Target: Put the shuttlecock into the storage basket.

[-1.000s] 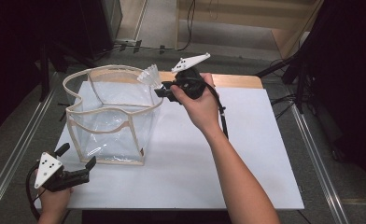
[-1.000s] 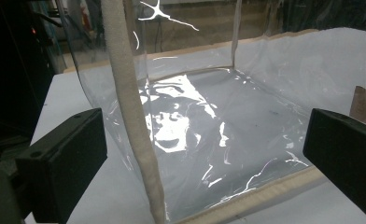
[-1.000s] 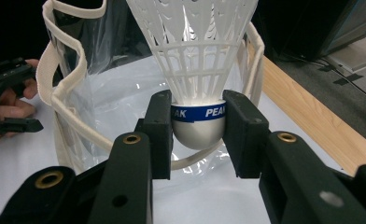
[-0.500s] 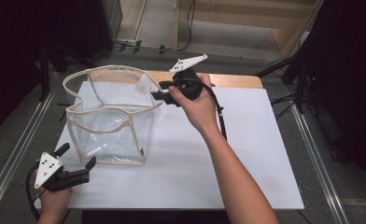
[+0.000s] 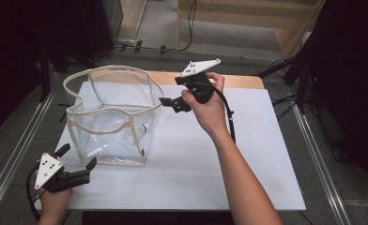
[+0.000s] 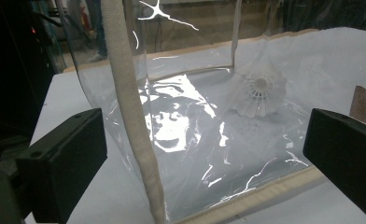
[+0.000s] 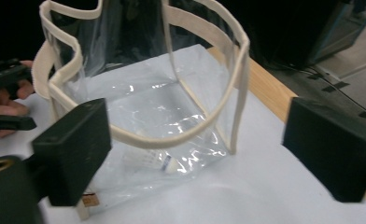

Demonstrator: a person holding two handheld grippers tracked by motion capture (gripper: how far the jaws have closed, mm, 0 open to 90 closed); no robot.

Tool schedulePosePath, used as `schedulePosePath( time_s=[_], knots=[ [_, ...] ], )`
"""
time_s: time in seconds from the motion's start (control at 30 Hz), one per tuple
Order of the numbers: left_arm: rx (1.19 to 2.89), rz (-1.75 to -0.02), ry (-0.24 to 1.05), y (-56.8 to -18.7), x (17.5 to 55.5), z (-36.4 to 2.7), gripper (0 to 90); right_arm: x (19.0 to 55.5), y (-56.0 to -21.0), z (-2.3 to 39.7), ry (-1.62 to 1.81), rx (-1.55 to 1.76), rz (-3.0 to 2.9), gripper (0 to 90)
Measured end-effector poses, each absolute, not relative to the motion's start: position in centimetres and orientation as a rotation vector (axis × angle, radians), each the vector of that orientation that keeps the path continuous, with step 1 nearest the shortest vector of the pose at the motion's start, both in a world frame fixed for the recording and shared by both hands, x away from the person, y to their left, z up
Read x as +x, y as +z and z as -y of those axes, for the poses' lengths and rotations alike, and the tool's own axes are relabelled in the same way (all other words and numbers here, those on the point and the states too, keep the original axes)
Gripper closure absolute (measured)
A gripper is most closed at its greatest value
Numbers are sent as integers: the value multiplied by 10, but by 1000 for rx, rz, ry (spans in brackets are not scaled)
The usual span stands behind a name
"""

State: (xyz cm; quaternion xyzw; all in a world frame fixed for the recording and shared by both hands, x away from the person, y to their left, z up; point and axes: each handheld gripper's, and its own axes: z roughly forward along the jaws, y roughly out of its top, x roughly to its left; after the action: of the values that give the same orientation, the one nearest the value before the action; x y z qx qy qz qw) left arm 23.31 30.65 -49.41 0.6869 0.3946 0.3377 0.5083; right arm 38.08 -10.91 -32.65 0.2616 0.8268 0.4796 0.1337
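Observation:
A clear plastic bag (image 5: 111, 110) with beige trim stands open on the left half of the white table (image 5: 248, 154). A white shuttlecock (image 5: 142, 127) lies on its bottom, seen through the wall (image 6: 260, 93) and from above (image 7: 153, 161). My right gripper (image 5: 172, 104) hovers by the bag's right rim (image 7: 241, 84). Its jaws have just been opening and stand wide, with nothing between them (image 7: 195, 149). My left gripper (image 5: 79, 158) rests open at the table's near left corner, facing the bag's trim (image 6: 130, 116), apart from it.
A wooden strip (image 5: 238, 80) runs along the table's back edge. Metal rails (image 5: 313, 140) flank both sides and dark stands rise behind. The right gripper's cable (image 5: 230, 122) trails along the forearm.
The right gripper held a white shuttlecock over the bag's rim a second ago. Now its jaws are wide apart and the shuttlecock lies inside the bag. The left gripper has not moved.

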Motion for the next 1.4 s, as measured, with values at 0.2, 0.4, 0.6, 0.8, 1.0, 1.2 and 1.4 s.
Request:
schedulePosePath(
  time_s=[0.2,0.4,0.6,0.8,1.0,1.2,1.4],
  knots=[
    [1658,-951,814,-494,233,-307,3,375,-333,123,1394,789,-2372,0],
    [1657,-953,814,-494,233,-307,3,370,-343,136,1407,824,-2348,0],
    [1660,-951,815,-494,233,-307,3,366,-355,148,1401,856,-2331,0],
    [1660,-950,816,-494,233,-307,3,362,-367,159,1395,893,-2317,0],
    [1663,-951,817,-494,233,-306,3,358,-379,168,1390,904,-2309,0],
    [1661,-950,817,-494,233,-306,3,354,-393,178,1382,946,-2305,0],
    [1661,-951,817,-494,233,-306,3,349,-405,188,1380,976,-2297,0]
  ],
)
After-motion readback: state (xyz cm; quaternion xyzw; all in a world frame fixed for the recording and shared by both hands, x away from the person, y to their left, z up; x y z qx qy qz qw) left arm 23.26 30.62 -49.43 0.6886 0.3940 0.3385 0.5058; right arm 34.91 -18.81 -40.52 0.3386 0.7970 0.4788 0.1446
